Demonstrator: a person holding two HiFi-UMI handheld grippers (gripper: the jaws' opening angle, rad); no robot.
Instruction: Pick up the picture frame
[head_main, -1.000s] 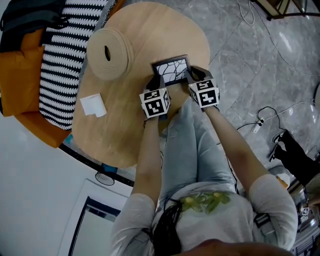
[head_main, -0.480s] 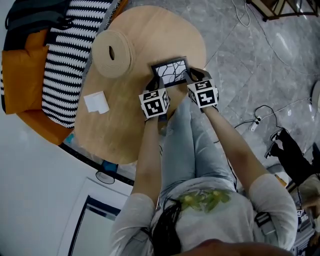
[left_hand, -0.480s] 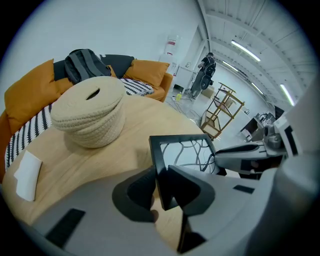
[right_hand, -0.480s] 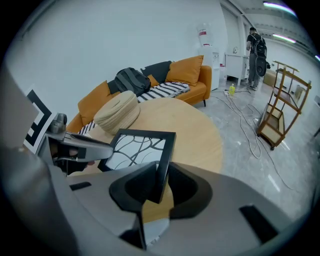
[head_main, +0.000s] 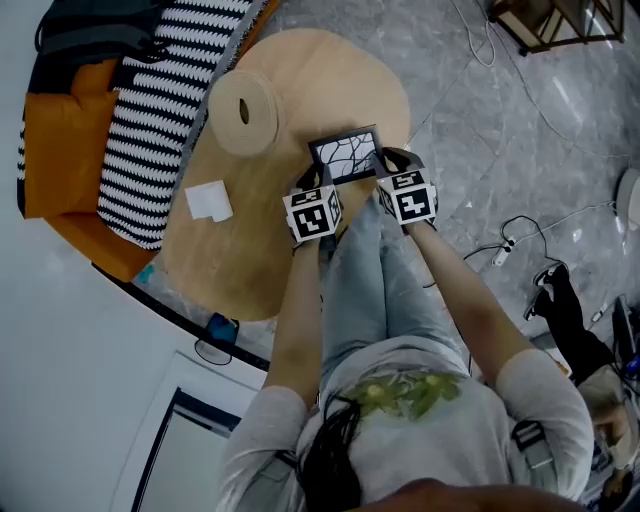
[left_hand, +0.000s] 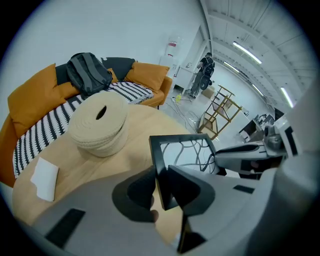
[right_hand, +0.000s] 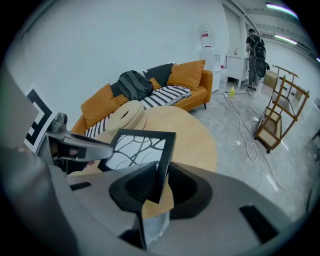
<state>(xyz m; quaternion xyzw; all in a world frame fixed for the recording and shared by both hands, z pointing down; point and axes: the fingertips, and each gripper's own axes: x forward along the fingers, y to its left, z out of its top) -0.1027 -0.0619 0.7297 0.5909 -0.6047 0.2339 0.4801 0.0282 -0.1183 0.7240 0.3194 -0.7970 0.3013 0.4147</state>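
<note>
A black picture frame (head_main: 346, 155) with a white branch drawing hangs above the round wooden table (head_main: 300, 80), held at both sides. My left gripper (head_main: 318, 183) is shut on the frame's left edge (left_hand: 158, 165). My right gripper (head_main: 388, 163) is shut on the right edge (right_hand: 164, 160). In the left gripper view the frame (left_hand: 182, 152) stands clear of the tabletop, and the right gripper's jaws (left_hand: 240, 152) show at its far side. In the right gripper view the frame (right_hand: 140, 147) is tilted, with the left gripper (right_hand: 80, 145) at its other side.
A cream rope coil (head_main: 243, 112) and a white paper (head_main: 209, 201) lie on the table. An orange sofa with a striped blanket (head_main: 150, 110) and a dark backpack (left_hand: 89, 72) curves behind it. Cables (head_main: 520, 240) lie on the grey floor at the right. A wooden rack (right_hand: 277, 107) stands farther off.
Both grippers have risen together with the frame between them, lifting it off the tabletop. The grip on each side looks unchanged.
</note>
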